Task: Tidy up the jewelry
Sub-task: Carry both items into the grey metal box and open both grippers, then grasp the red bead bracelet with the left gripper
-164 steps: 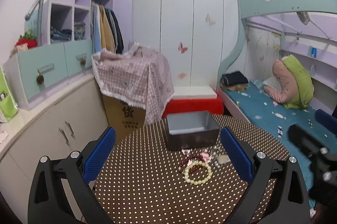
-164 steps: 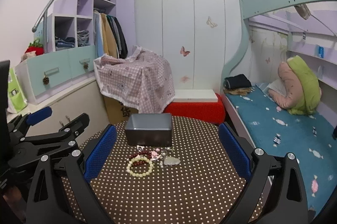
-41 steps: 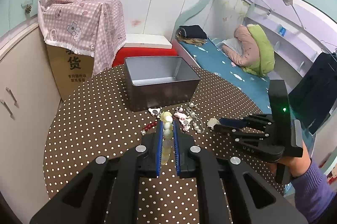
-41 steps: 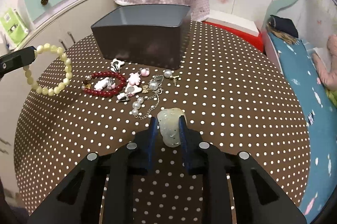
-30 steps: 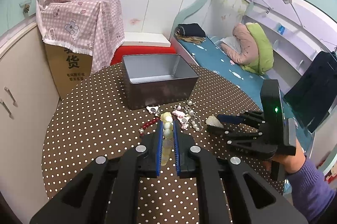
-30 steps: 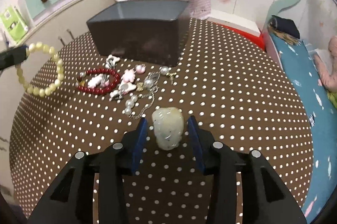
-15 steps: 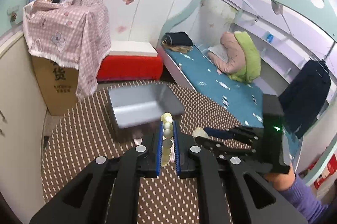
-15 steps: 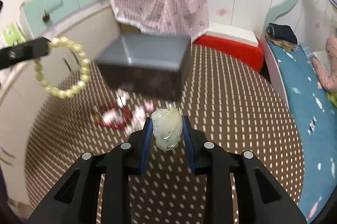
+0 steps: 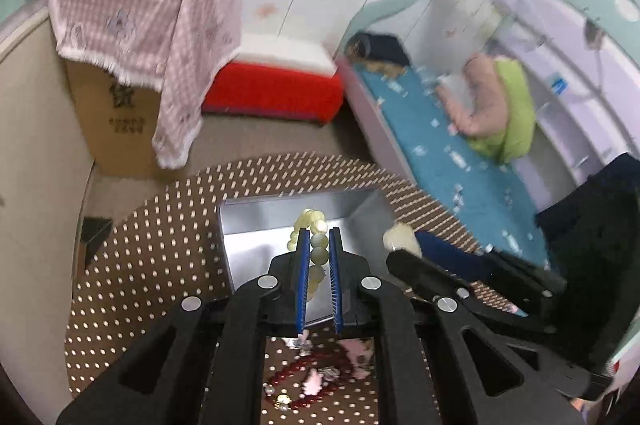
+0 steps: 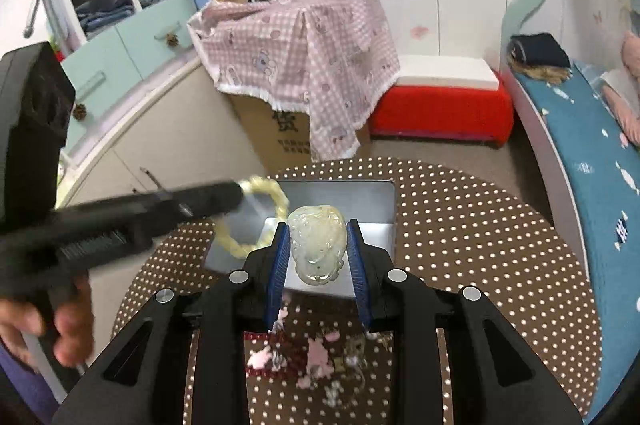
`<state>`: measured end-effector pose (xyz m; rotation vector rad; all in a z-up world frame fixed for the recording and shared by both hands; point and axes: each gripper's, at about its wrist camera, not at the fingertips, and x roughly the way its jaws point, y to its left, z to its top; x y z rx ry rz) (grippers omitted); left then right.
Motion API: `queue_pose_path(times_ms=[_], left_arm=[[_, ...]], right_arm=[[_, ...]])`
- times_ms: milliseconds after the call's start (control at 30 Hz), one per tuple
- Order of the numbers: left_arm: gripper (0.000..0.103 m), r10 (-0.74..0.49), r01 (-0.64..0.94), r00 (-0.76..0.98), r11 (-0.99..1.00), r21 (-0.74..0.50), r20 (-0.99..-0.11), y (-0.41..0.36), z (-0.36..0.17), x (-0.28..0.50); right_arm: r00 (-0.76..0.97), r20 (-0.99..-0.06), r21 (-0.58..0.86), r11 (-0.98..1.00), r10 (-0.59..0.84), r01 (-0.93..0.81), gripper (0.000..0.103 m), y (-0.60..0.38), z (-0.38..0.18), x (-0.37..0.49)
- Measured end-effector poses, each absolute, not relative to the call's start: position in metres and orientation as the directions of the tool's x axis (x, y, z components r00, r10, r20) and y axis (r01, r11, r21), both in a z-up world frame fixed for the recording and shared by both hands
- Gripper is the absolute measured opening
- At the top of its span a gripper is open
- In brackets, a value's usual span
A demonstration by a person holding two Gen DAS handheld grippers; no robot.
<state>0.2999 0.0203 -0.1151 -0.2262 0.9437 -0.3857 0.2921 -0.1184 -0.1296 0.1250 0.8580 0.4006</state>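
My left gripper (image 9: 319, 237) is shut on a pale yellow bead bracelet (image 9: 316, 252) and holds it over the open grey metal box (image 9: 256, 245). The bracelet (image 10: 267, 194) also hangs over the box (image 10: 376, 203) in the right wrist view. My right gripper (image 10: 317, 231) is shut on a pale jade pendant (image 10: 318, 243) above the box; the pendant (image 9: 401, 239) shows beside the box's right wall in the left wrist view. A red bead bracelet (image 9: 304, 387) and pink charms (image 10: 316, 355) lie on the table in front of the box.
The round table has a brown dotted cloth (image 10: 480, 245). Behind it stand a cardboard box under a pink checked cloth (image 10: 296, 37), a red stool (image 10: 440, 105), a cabinet (image 10: 132, 129) on the left and a bed (image 10: 592, 145) on the right.
Both grippers have moved forward over the box, carrying the yellow bracelet and the jade pendant. The red bracelet and charms stay on the table, now below the grippers.
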Motion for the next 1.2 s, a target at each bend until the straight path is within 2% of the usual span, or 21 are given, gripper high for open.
queue_pose_path(times_ms=[200, 233, 333, 733, 867, 1067, 1100, 1167, 1200], left_arm=[[0.009, -0.391, 0.198, 0.506, 0.92, -0.338, -0.769, 0.02, -0.135, 0.3], [0.013, -0.389, 0.197, 0.508, 0.921, -0.336, -0.769, 0.02, -0.134, 0.299], [0.035, -0.377, 0.185, 0.532, 0.925, -0.331, -0.758, 0.025, -0.13, 0.293], [0.036, -0.36, 0.196, 0.547, 0.933, -0.302, -0.756, 0.024, -0.128, 0.285], [0.044, -0.36, 0.187, 0.558, 0.932, -0.31, -0.748, 0.027, -0.127, 0.28], [0.044, -0.357, 0.194, 0.595, 0.933, -0.303, -0.72, 0.036, -0.115, 0.266], [0.044, -0.36, 0.196, 0.609, 0.932, -0.306, -0.707, 0.04, -0.111, 0.26], [0.053, -0.357, 0.195, 0.635, 0.932, -0.305, -0.685, 0.046, -0.106, 0.249], [0.053, -0.346, 0.189, 0.652, 0.936, -0.297, -0.675, 0.05, -0.103, 0.242]], right_arm=[[0.543, -0.753, 0.262, 0.927, 0.371, -0.269, 0.029, -0.109, -0.154, 0.306], [0.537, -0.76, 0.262, 0.928, 0.367, -0.265, 0.029, -0.108, -0.157, 0.307], [0.524, -0.773, 0.259, 0.932, 0.357, -0.254, 0.029, -0.107, -0.164, 0.314], [0.513, -0.786, 0.244, 0.936, 0.345, -0.255, 0.03, -0.101, -0.17, 0.314], [0.516, -0.781, 0.256, 0.934, 0.352, -0.249, 0.031, -0.104, -0.169, 0.312], [0.558, -0.75, 0.269, 0.934, 0.356, -0.235, 0.031, -0.117, -0.157, 0.297], [0.572, -0.741, 0.265, 0.935, 0.353, -0.234, 0.032, -0.12, -0.153, 0.293], [0.615, -0.716, 0.243, 0.943, 0.331, -0.225, 0.041, -0.129, -0.142, 0.278], [0.629, -0.705, 0.236, 0.945, 0.328, -0.228, 0.044, -0.132, -0.139, 0.272]])
